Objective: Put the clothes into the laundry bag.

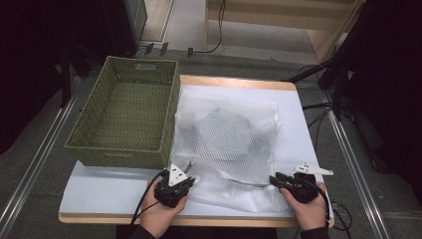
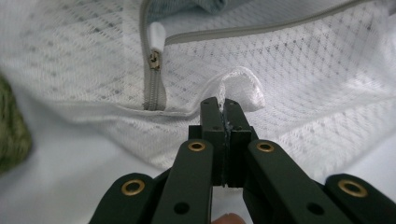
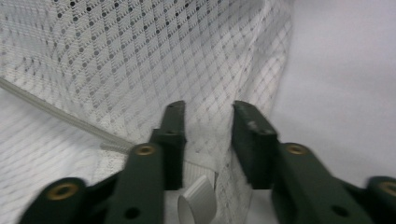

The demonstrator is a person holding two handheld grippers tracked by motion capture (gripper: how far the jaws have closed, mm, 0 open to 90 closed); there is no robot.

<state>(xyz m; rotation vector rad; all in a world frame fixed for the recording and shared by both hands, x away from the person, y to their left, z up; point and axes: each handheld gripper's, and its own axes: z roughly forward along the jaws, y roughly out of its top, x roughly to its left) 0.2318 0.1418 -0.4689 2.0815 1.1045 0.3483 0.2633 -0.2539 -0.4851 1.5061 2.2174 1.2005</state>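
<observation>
High view: a white mesh laundry bag [image 1: 226,144] lies flat across the middle of the table [image 1: 99,191], which is covered by a pale sheet, with its near end close to the table's front edge. A grey garment [image 1: 224,134] shows through the mesh. A green woven basket [image 1: 127,112] stands on the table's left side, its right wall just beside the bag.

The left gripper [image 1: 188,169] sits at the bag's near left corner, held by the person's left hand [image 1: 159,211] at the front edge. In the left gripper view its jaws are clamped together on a small white fabric loop [image 2: 240,86] sewn to the bag's hem. Just beyond the loop runs the grey zipper [image 2: 154,91], with its metal slider [image 2: 153,60] under a white tab; the zipper track bends away to the right across the mesh.

The right gripper [image 1: 274,179] rests at the bag's near right corner, held by the right hand [image 1: 308,209] near the table's front right corner. In the right gripper view its jaws stand apart, with mesh lying between them but not pinched, and a grey-white strap end [image 3: 198,205] lies low between the jaws.
</observation>
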